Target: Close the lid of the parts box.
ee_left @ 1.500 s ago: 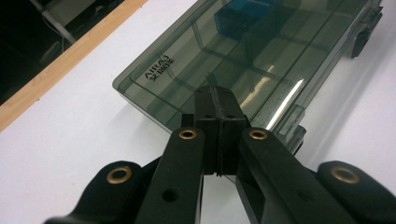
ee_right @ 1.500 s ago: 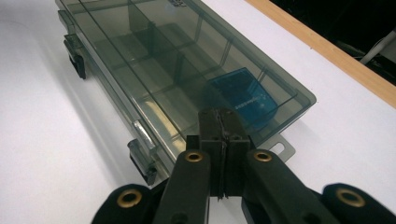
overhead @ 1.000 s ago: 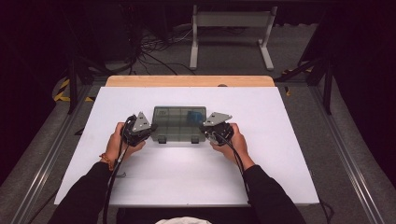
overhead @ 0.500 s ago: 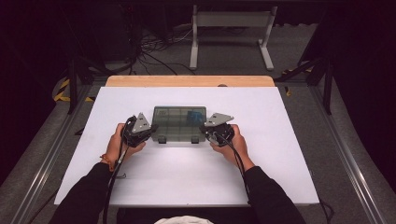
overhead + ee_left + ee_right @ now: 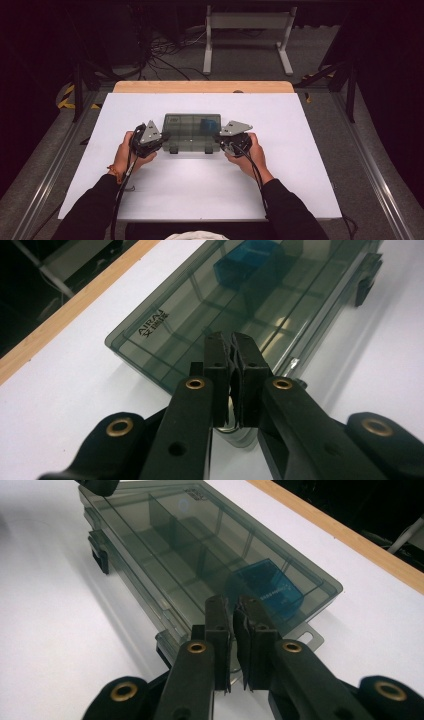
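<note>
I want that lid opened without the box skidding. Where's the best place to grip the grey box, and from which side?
Probably by its two short ends, one gripper from each side. The box lies flat and long across the table, latches toward the person. The left gripper and right gripper, jaws closed, already sit at those ends, leaving the latches free.

Person wearing black long sleeves (image 5: 100,210) on both arms, an orange-brown beaded band (image 5: 115,173) showing at the left wrist. Each hand-held gripper, left (image 5: 231,347) and right (image 5: 231,611), showing two black jaws with ribbed inner pads, brass-coloured rivets and small round holes along the arms. Grey three-cornered plates (image 5: 150,134) sitting on top; black cables (image 5: 123,180) trailing back along the forearms.
</note>
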Motion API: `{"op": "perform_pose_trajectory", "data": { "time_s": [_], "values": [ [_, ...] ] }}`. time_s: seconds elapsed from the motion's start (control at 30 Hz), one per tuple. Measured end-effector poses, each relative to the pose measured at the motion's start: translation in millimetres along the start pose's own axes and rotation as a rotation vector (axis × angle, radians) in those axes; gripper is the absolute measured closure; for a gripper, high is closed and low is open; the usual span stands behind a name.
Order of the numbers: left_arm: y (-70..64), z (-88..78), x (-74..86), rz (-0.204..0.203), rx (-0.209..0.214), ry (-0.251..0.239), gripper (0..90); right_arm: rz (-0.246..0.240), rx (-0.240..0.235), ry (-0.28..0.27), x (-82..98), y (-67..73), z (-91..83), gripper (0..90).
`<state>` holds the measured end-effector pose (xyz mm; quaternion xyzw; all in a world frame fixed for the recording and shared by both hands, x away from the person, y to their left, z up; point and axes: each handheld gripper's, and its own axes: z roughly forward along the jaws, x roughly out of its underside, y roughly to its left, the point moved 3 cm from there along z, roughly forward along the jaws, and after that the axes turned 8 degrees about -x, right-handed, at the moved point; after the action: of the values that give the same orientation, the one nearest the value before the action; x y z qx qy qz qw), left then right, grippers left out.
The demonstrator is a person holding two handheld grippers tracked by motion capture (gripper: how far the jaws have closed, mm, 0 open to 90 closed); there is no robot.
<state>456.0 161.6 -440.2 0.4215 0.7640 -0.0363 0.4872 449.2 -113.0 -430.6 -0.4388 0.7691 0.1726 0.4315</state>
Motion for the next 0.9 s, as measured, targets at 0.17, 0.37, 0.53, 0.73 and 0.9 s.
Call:
{"op": "perform_pose_trajectory", "data": {
  "time_s": [0.17,0.37,0.53,0.73,0.9],
  "values": [
    [-0.8,-1.3,-1.7,0.007,-0.005,-0.012,84.0,-0.008,-0.002,-0.016,-2.6,1.4,-3.4,82.9],
    [-1.9,-2.8,-4.2,0.011,0.004,-0.030,80.5,-0.010,-0.004,-0.022,-3.4,2.0,-4.4,82.3],
    [-2.1,-4.7,-5.8,0.008,0.000,-0.047,76.4,-0.013,-0.003,-0.027,-4.3,2.4,-5.5,81.4],
    [-1.9,-5.7,-6.6,0.002,0.004,-0.060,68.9,-0.010,-0.001,-0.034,-4.6,1.7,-6.1,77.3],
    [-1.5,-5.6,-7.1,0.003,-0.003,-0.067,60.4,-0.005,0.011,-0.040,-4.6,0.2,-6.6,70.0]
  ]
}}
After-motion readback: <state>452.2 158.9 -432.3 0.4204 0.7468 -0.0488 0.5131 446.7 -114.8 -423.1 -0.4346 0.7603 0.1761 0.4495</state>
